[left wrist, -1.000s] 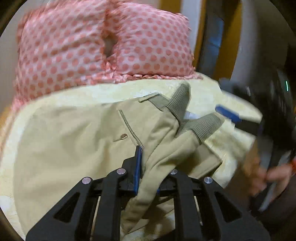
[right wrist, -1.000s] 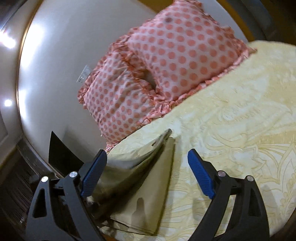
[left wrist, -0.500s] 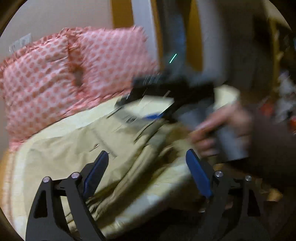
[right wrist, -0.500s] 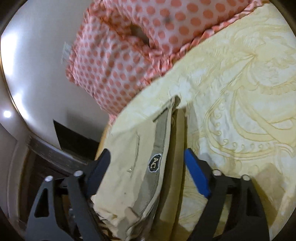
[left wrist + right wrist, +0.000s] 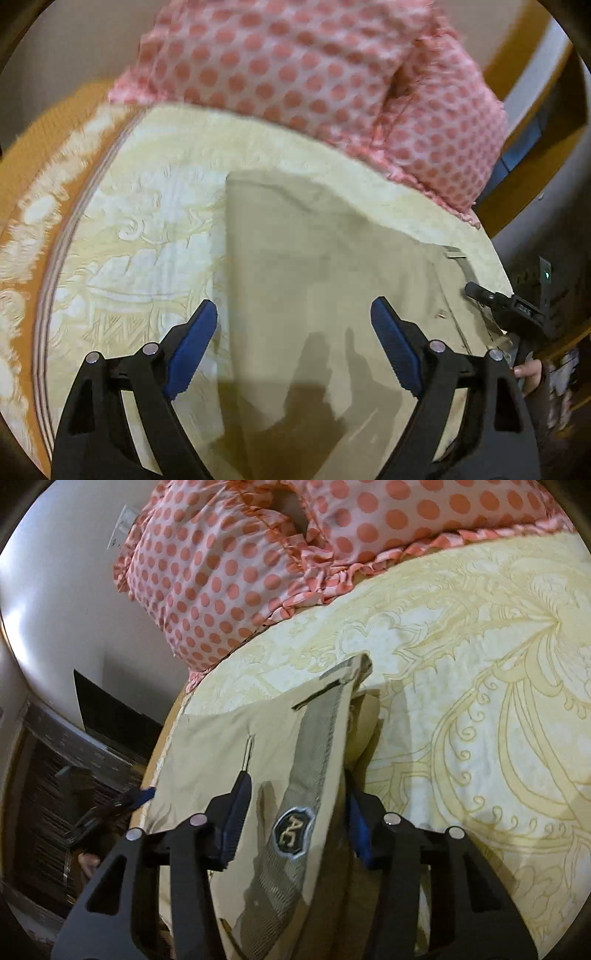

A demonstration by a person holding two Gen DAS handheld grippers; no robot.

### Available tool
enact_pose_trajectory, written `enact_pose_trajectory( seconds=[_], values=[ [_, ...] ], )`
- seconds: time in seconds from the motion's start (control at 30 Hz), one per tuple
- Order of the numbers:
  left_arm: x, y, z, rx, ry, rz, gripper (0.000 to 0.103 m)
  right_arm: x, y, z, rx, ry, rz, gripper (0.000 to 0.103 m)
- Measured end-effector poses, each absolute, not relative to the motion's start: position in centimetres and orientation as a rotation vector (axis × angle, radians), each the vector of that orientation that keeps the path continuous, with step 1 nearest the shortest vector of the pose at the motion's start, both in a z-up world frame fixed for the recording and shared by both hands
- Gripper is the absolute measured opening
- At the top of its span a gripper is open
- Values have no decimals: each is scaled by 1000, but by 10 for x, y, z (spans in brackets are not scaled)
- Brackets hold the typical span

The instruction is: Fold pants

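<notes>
Left wrist view: left gripper (image 5: 293,341) hangs over the bed w/ jaws spread wide, nothing between them. Blue pads (image 5: 192,347) sit lower left and lower right of centre. Khaki pants (image 5: 332,280) lie flat on the yellow patterned bedspread (image 5: 140,236), filling centre to lower right of frame; left edge of the cloth runs straight down past the left pad. Polka-dot pillows (image 5: 332,81) across the top. Right gripper (image 5: 506,306) shows at far right edge, at the pants' waist end; frame is blurred there, so contact can't be confirmed from this view.

Right wrist view: right gripper (image 5: 295,825) is narrowed around the pants (image 5: 207,753), jaws straddling the grey ribbed waistband (image 5: 317,738) and its dark "AC" badge (image 5: 292,832); pads appear to press the fabric from both sides, approx. a pinch, though full closure isn't clear. Waistband runs from bottom centre up toward frame centre. Bedspread (image 5: 480,709) fills the right half; pillows (image 5: 229,565) upper left. Left gripper (image 5: 122,805) visible at left edge, by the pants' corner.
</notes>
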State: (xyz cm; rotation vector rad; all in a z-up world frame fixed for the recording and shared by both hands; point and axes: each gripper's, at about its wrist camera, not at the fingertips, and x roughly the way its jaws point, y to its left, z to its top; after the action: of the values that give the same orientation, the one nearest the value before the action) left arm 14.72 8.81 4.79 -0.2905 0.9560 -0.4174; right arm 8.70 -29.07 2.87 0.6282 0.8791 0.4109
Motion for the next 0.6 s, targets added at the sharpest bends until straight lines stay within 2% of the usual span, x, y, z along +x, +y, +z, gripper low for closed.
enact_pose_trajectory(
  seconds=[0.13, 0.17, 0.2, 0.23, 0.27, 0.3, 0.33, 0.37, 0.43, 0.6],
  values=[
    [170, 87, 34, -338, 1031, -478, 82, 93, -290, 31, 615, 879, 427, 49],
    [175, 85, 34, -335, 1027, -491, 82, 94, -289, 30, 605, 877, 433, 46],
    [179, 84, 33, -342, 1026, -501, 81, 94, -290, 28, 605, 875, 446, 28],
    [183, 86, 32, -356, 1026, -511, 77, 94, -293, 26, 636, 865, 477, 21],
    [187, 87, 31, -380, 1015, -513, 69, 93, -295, 25, 660, 855, 495, 19],
    [191, 89, 28, -397, 1027, -509, 46, 93, -296, 26, 668, 848, 503, 16],
    [194, 91, 26, -418, 1038, -502, 28, 92, -296, 29, 670, 835, 515, 15],
    [198, 94, 23, -446, 1052, -517, 20, 93, -296, 34, 667, 823, 527, 14],
    [200, 96, 25, -449, 1049, -517, 9, 96, -295, 42, 656, 814, 541, 13],
    [216, 82, 57, -381, 987, -510, 5, 122, -298, 74, 611, 758, 528, 11]
  ],
)
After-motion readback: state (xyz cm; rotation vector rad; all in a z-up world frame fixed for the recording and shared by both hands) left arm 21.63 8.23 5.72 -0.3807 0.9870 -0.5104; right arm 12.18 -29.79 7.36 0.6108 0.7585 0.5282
